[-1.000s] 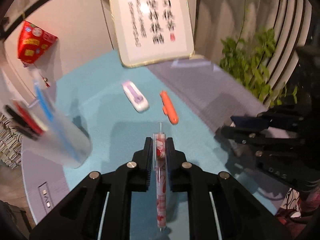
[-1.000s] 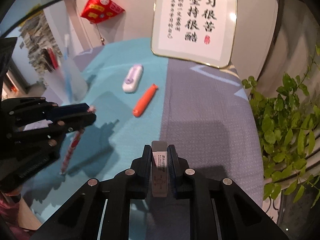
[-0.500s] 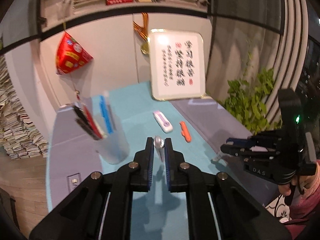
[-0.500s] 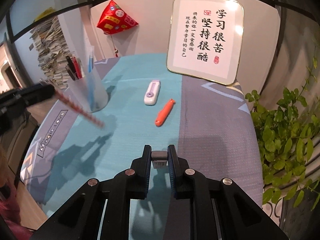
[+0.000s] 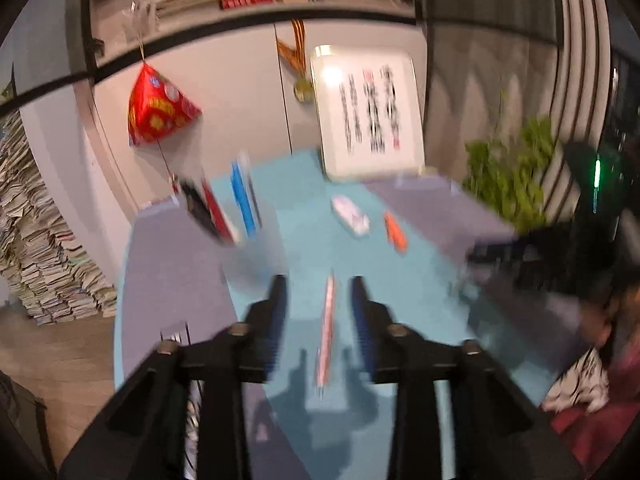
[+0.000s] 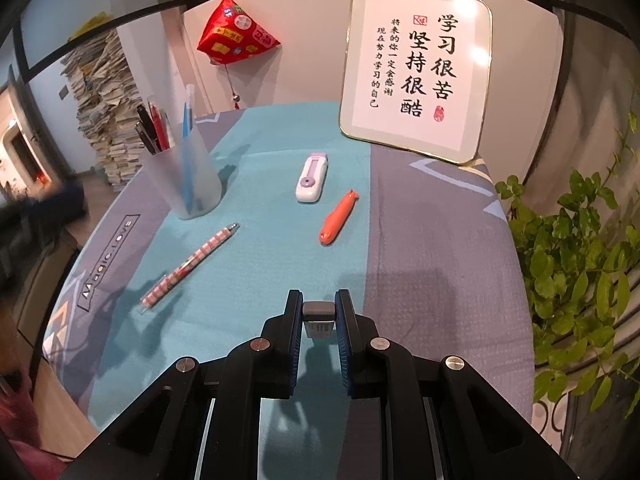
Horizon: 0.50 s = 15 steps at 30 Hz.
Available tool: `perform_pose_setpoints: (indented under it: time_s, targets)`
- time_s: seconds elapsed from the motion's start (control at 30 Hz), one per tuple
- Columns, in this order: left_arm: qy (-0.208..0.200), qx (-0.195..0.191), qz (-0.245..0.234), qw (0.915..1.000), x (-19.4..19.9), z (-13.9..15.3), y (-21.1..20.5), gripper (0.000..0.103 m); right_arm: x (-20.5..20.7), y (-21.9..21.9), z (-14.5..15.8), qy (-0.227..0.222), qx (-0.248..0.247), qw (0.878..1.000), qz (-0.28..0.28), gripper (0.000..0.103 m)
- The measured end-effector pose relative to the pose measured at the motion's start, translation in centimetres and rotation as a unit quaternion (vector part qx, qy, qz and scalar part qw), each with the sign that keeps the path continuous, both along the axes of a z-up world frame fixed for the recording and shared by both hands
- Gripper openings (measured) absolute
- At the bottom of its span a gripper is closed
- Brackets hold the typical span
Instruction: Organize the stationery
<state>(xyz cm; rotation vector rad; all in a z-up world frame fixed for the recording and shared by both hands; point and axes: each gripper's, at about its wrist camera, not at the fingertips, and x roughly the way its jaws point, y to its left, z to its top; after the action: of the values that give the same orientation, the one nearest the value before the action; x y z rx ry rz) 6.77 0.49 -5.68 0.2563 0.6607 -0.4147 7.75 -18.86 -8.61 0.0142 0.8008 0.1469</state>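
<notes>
A pink-and-white striped pen (image 6: 190, 266) lies flat on the teal cloth, in front of a frosted pen cup (image 6: 184, 184) that holds several pens. In the blurred left wrist view my left gripper (image 5: 319, 284) hangs above that pen (image 5: 326, 328). Its jaws are opening, wide apart, and neither pad touches the pen. My right gripper (image 6: 319, 300) is shut on a small white-and-grey eraser (image 6: 318, 318), held above the cloth. A purple-and-white correction tape (image 6: 313, 178) and an orange carrot-shaped item (image 6: 338, 218) lie further back.
A framed calligraphy board (image 6: 416, 72) leans on the wall at the back of the round table (image 6: 440, 264). A leafy plant (image 6: 580, 248) stands off the right edge. A red ornament (image 6: 236, 32) hangs on the wall and paper stacks (image 6: 104, 108) rise at the left.
My left gripper, shut on the striped pen in both earlier frames, has opened; the pen now lies on the cloth near the cup. The right gripper still holds the eraser.
</notes>
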Motion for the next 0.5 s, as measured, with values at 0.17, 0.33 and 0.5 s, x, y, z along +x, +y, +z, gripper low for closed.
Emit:
perform_pose_setpoints:
  time_s: [0.17,0.33,0.5]
  targets:
    - [0.053,0.025,0.007,0.9982,0.0,-4.9,0.3,0.041,0.0,0.0,-0.2,0.003,0.003,1.0,-0.002,0.017]
    - [0.085,0.011,0.013,0.9963,1.3,-7.5,0.8,0.039,-0.1,0.5,-0.4,0.007,0.006,1.0,0.002,0.017]
    - [0.095,-0.006,0.024,0.9952,2.0,-8.7,1.4,0.026,-0.4,0.6,-0.3,0.006,0.005,1.0,0.0,0.017]
